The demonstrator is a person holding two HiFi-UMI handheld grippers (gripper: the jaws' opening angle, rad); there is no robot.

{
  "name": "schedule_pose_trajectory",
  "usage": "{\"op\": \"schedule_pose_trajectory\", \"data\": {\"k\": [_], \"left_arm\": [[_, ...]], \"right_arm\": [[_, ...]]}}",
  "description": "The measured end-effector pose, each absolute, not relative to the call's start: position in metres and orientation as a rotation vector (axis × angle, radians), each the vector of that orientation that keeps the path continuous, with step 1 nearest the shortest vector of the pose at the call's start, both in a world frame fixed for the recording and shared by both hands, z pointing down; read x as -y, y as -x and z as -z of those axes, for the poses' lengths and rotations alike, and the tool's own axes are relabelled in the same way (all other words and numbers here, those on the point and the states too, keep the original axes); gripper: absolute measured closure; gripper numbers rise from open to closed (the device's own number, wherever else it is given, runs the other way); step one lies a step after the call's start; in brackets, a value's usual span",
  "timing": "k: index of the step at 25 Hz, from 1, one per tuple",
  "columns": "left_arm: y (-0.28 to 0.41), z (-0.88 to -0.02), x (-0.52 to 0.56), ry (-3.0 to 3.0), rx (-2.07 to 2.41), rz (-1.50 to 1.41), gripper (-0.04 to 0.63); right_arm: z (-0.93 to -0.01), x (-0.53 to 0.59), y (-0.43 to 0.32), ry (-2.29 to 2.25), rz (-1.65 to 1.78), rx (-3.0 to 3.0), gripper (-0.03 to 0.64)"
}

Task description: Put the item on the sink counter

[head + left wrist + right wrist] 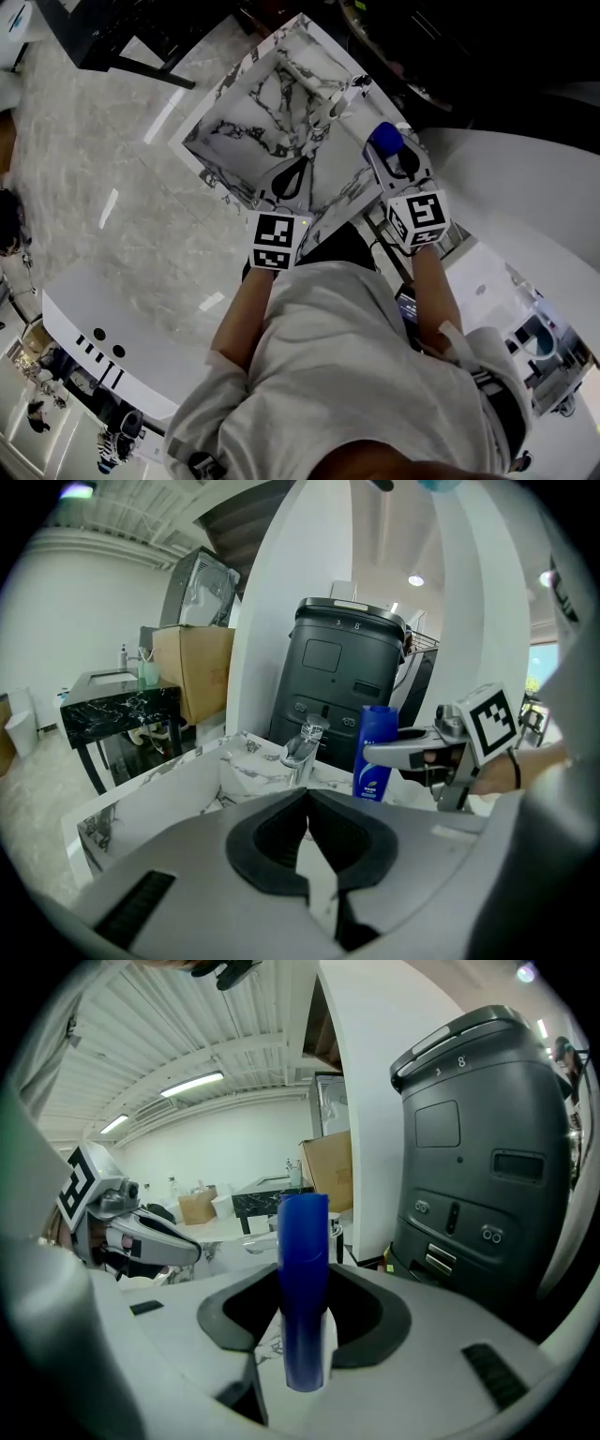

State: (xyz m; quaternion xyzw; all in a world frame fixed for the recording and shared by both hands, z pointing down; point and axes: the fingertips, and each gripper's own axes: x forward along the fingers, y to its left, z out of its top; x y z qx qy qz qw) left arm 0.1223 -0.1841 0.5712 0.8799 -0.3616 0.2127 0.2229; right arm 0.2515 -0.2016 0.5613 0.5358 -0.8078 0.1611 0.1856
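Observation:
A blue bottle (384, 139) stands upright at the right rim of the marble sink counter (225, 89), just right of the chrome faucet (337, 105). My right gripper (387, 150) is shut on its body; in the right gripper view the bottle (304, 1288) fills the gap between the pads. The left gripper view shows the bottle (377, 752) beside the faucet (302, 747), its base at counter level; whether it touches is unclear. My left gripper (296, 171) hangs over the basin's near edge, its tips (307, 797) shut on nothing.
A tall black machine (347, 667) stands right behind the sink. Farther left are a cardboard box (192, 667) and a black marble table (117, 700). White curved units (94, 319) flank the person on the glossy floor.

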Motion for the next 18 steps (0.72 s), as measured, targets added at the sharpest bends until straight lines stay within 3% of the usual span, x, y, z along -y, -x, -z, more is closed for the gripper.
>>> {"op": "schedule_pose_trajectory", "data": {"k": [18], "left_arm": [[-0.142,-0.571,0.18,-2.389,1.075,-0.585,0.584]], "right_arm": [[-0.585,0.227,-0.284,-1.431,-0.419,2.298,0.466]]}}
